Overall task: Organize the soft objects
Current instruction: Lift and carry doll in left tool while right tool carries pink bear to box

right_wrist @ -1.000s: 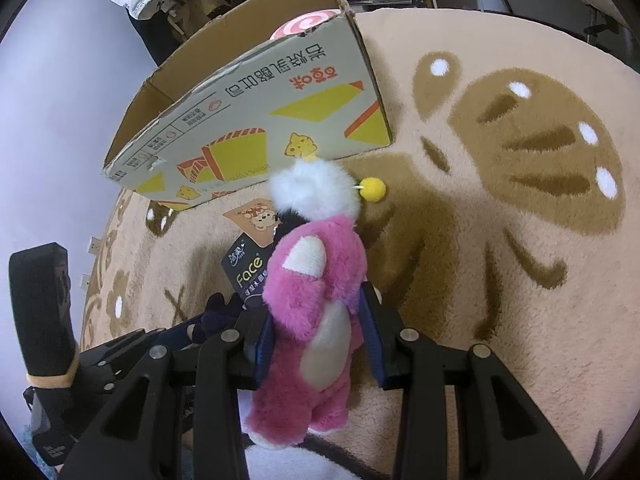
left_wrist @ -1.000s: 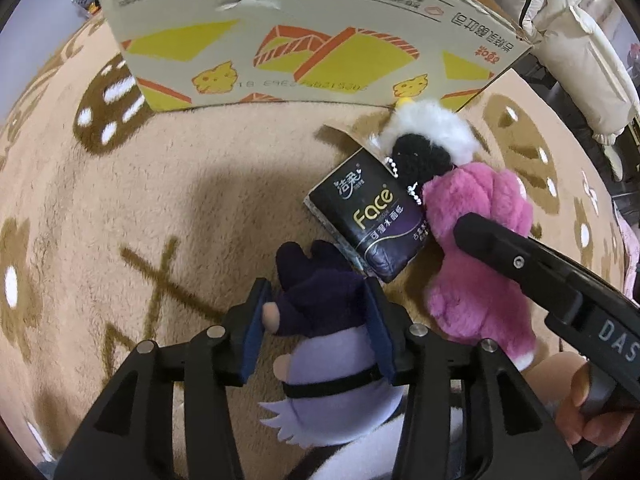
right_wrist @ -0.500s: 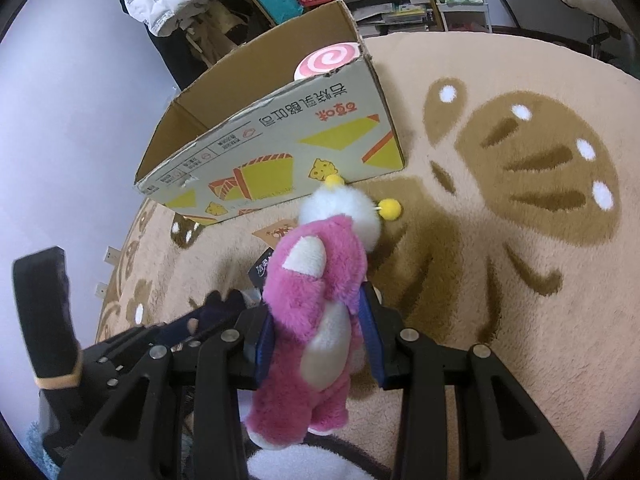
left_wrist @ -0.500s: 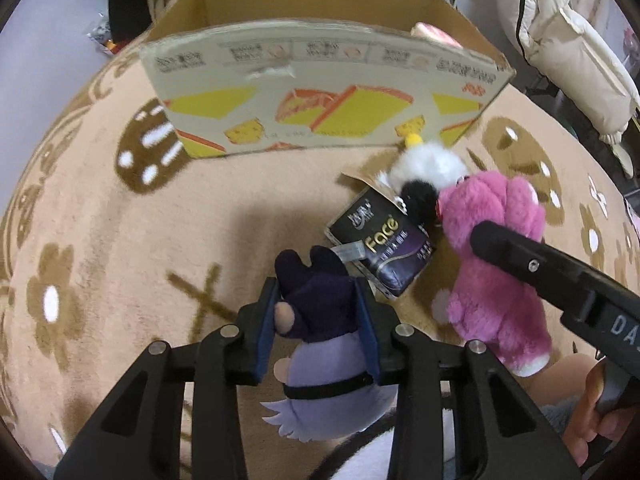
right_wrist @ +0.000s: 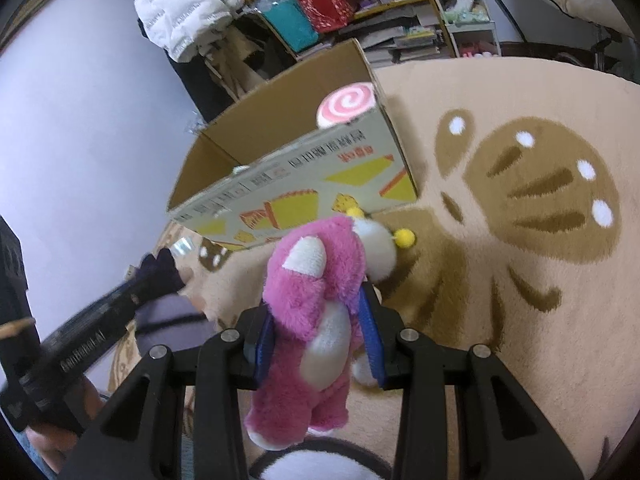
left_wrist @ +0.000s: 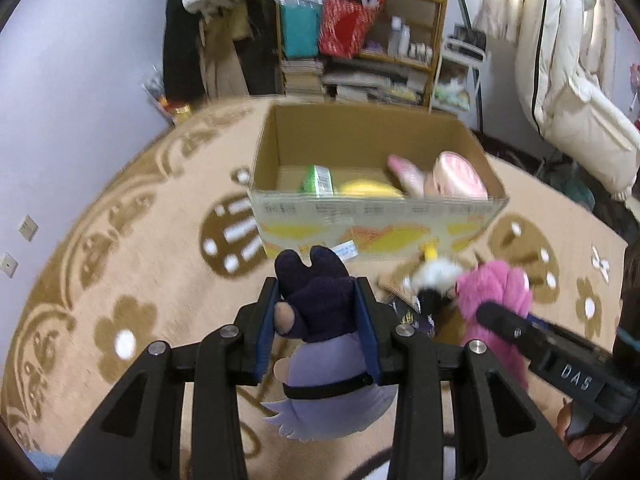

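Left wrist view, left gripper [left_wrist: 316, 320] clamped on dark purple and lavender plush doll [left_wrist: 320, 344], right gripper [right_wrist: 318, 332] squeezing fluffy pink plush bear [right_wrist: 316, 320], open printed cardboard box [left_wrist: 372, 224] beyond on tan patterned rug [left_wrist: 132, 280].

We see soft, even indoor light, brightest at the upper right of the left wrist view, with only faint shadows on the rug [right_wrist: 520, 300]. Motion blur smears the cardboard box [left_wrist: 376, 224] and the shelves [left_wrist: 360, 40] behind it. Both fisheye views bend strongly and darken at the corners.
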### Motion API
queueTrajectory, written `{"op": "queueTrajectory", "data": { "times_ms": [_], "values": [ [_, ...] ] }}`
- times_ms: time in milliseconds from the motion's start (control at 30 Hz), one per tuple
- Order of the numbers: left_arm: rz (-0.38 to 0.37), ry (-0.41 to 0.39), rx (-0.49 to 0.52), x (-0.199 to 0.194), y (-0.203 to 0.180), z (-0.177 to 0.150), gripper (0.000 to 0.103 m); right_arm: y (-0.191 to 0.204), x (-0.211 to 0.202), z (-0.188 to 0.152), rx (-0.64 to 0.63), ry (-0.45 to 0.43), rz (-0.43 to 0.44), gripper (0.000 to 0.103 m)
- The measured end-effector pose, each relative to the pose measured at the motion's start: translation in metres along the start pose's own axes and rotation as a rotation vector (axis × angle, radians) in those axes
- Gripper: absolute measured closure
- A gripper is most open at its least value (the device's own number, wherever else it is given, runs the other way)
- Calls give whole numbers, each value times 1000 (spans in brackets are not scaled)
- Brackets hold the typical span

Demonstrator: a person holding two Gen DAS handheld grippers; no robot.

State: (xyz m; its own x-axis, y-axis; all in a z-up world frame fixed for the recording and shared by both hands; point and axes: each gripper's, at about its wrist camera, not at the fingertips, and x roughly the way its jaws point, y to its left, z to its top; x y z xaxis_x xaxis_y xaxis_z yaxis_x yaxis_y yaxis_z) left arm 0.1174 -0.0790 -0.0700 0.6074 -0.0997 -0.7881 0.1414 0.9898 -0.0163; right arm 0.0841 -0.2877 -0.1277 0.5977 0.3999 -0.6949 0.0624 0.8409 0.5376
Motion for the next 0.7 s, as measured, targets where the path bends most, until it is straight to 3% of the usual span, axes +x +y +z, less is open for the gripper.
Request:
{"op": "queueTrajectory", "data": {
  "times_ms": [467,667,700],
  "values": [
    [29,-75,-36,-31,32,56,68,34,-33,42,-67,-108,36,62],
    [22,-106,-30,-28,37,78,77,53,-34,73,-139,-167,12,62],
    [17,-113,-28,-27,37,81,88,56,-33,78,-147,-172,10,62]
  ]
}}
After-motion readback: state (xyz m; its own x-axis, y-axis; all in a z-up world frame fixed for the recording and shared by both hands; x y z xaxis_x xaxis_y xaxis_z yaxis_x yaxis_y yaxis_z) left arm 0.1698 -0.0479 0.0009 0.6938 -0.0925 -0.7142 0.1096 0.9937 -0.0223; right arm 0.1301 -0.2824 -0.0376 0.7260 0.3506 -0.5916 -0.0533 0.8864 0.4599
